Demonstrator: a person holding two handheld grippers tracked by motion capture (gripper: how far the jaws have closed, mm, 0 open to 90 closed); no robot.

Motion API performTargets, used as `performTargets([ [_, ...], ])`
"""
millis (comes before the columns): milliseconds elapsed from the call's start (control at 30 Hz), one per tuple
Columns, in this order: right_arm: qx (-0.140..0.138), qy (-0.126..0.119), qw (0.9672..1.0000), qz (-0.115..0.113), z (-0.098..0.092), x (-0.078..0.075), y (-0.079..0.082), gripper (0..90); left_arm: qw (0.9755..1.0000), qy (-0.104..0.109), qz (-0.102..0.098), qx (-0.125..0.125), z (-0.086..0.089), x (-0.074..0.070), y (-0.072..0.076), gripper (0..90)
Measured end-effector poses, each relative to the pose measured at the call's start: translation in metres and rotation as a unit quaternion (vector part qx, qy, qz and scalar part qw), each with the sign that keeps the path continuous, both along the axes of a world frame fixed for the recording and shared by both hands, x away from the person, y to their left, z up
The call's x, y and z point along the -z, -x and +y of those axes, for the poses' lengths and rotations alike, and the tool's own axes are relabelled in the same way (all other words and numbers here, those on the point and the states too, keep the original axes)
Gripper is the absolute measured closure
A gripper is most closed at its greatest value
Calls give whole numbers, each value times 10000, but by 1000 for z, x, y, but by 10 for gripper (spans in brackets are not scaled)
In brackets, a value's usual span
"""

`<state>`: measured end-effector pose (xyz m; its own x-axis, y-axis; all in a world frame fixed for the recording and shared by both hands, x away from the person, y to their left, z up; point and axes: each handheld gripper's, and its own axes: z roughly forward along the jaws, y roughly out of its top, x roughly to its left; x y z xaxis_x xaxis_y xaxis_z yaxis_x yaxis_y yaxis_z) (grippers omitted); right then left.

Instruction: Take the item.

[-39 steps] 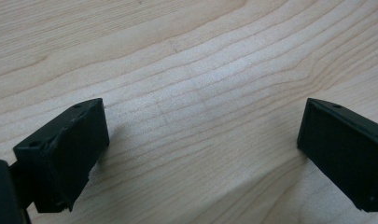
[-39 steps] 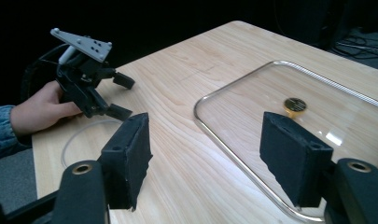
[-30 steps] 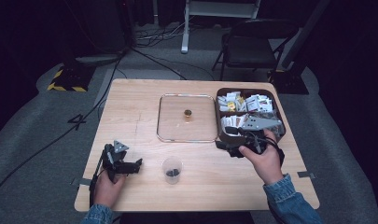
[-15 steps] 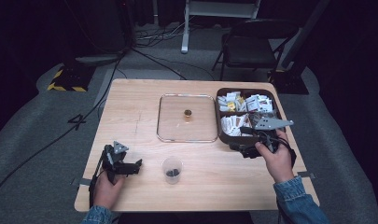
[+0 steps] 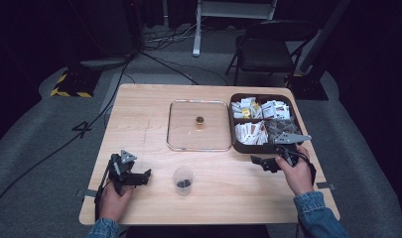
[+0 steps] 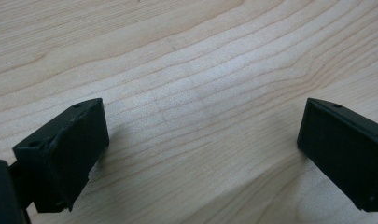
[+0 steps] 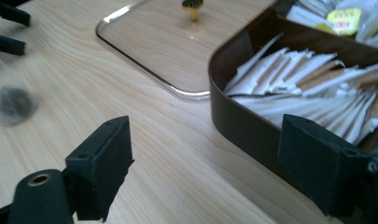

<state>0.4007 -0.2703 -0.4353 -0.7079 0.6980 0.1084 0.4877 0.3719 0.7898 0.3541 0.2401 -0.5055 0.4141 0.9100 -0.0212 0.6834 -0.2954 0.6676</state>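
Observation:
My right gripper (image 5: 258,161) is held in a hand at the table's front right, just in front of the brown box (image 5: 232,130) of paper packets (image 5: 253,131). It is open, with nothing between its jaws. In the right gripper view the right gripper (image 7: 210,163) points across bare wood, and the box wall (image 7: 242,126) stands close on the right. My left gripper (image 5: 145,174) rests open at the front left, and in its own view the left gripper (image 6: 200,140) has only wood grain between the jaws.
A clear square lid (image 5: 198,126) with a gold knob (image 5: 199,120) lies flat at mid-table, left of the box. A small clear cup (image 5: 182,179) with something dark inside stands between the two grippers. A folding chair (image 5: 268,49) stands beyond the table.
The right gripper has pulled back from over the box, toward the front edge and slightly right. The left gripper has not moved.

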Motion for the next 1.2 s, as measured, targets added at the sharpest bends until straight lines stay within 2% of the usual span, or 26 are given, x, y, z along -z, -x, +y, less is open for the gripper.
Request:
performTargets([
  [133, 40, 161, 9999, -9, -5, 16, -2, 182, 10000, 2, 0, -2, 0, 0, 0, 23],
  [433, 101, 201, 9996, 192, -8, 43, 1, 180, 10000, 0, 0, 0, 0, 0, 0, 23],
  [600, 96, 165, 9995, 245, -7, 53, 6, 180, 10000, 1, 0, -1, 0, 0, 0, 23],
  [800, 131, 0, 9999, 112, -6, 63, 13, 173, 10000, -2, 1, -1, 0, 0, 0, 23],
  [1067, 122, 374, 9992, 118, -1, 68, 15, 165, 10000, 6, 2, -21, -1, 0, 0, 23],
  [1133, 77, 470, 9988, 70, 0, 68, 16, 160, 10000, 3, 0, -21, -1, 0, 0, 23],
  [1167, 33, 705, 9975, -47, 3, 69, 16, 142, 10000, 7, 3, -20, -1, 0, 0, 23],
  [1200, 33, 705, 9975, -47, 3, 69, 16, 142, 10000, 2, 0, -21, -1, 0, 0, 23],
])
